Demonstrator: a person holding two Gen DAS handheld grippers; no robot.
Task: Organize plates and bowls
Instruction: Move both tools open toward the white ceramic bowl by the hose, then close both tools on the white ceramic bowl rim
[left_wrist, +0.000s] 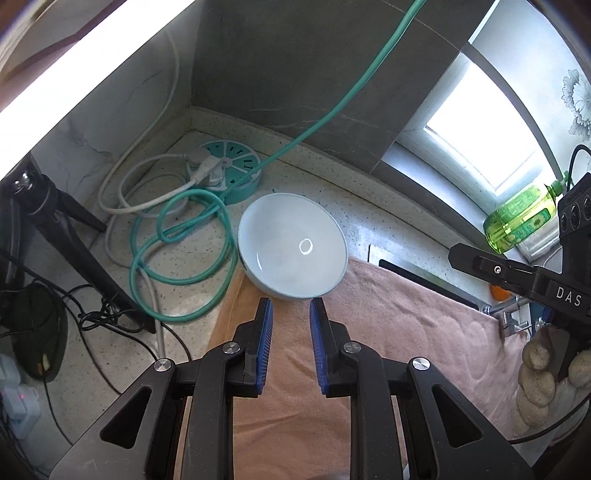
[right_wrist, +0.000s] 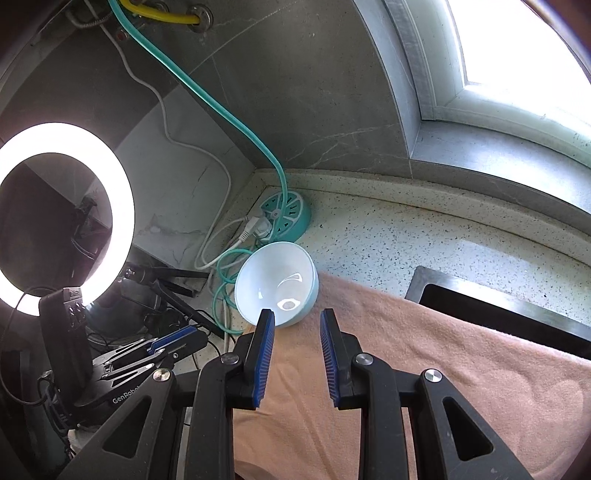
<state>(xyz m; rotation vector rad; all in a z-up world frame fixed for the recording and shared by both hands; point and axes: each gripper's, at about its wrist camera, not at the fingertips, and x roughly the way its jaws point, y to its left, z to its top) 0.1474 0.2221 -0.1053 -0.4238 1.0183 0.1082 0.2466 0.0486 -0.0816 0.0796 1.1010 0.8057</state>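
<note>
A white bowl (left_wrist: 291, 247) sits at the far left corner of a pink towel (left_wrist: 406, 314) spread on the speckled counter. My left gripper (left_wrist: 291, 314) hovers just short of the bowl's near rim, its blue pads a narrow gap apart with nothing between them. In the right wrist view the same bowl (right_wrist: 277, 284) lies just beyond my right gripper (right_wrist: 297, 325), whose left pad overlaps the bowl's near rim. Its jaws also stand slightly apart and hold nothing. The left gripper (right_wrist: 201, 338) shows low at the left of that view.
A round teal power strip (left_wrist: 231, 170) and coils of teal cable (left_wrist: 177, 243) lie behind and left of the bowl. A black tripod leg (left_wrist: 70, 229) and a ring light (right_wrist: 66, 218) stand at the left. The sink (right_wrist: 498, 314) and a green bottle (left_wrist: 517, 218) are at the right.
</note>
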